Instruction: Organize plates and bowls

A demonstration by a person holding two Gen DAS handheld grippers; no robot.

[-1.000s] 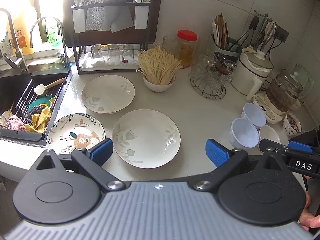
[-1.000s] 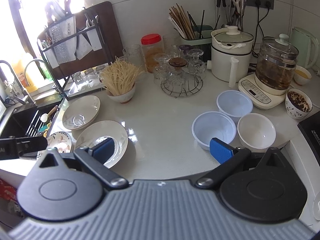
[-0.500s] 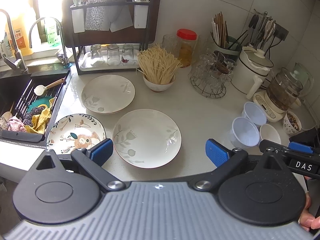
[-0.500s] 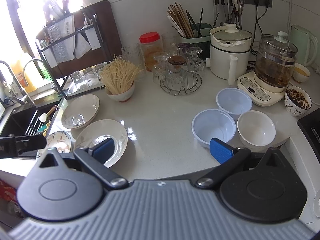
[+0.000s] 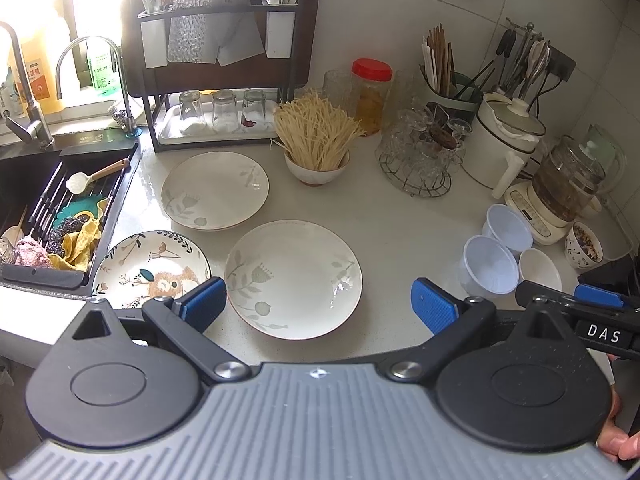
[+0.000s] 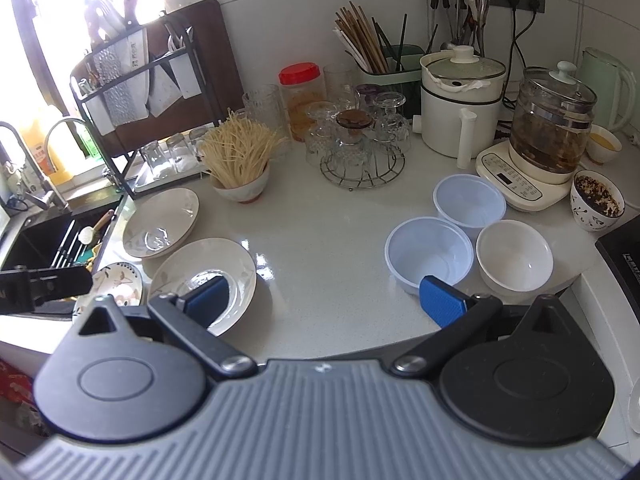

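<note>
Both grippers, left gripper (image 5: 318, 306) and right gripper (image 6: 324, 300), hang with fingers spread wide, empty; the glazed plate (image 5: 293, 279) looks heavy, slick, breakable, best pinched at its raised rim

3 plates lay flat, upright, apart. Leaf-print white plate (image 5: 294, 278) sat just ahead of left tongs (image 5: 318, 306), betw. the pads; matching plate (image 5: 215, 189) farther ahead-left; floral-rimmed plate w/ animal print (image 5: 154, 262) left of left pad. 3 empty bowls clustered ahead of right tongs (image 6: 326, 300): pale-blue bowl (image 6: 429, 253) by right pad, 2nd pale-blue bowl (image 6: 469, 203) beyond, white bowl (image 6: 515, 255) to the right.
</note>
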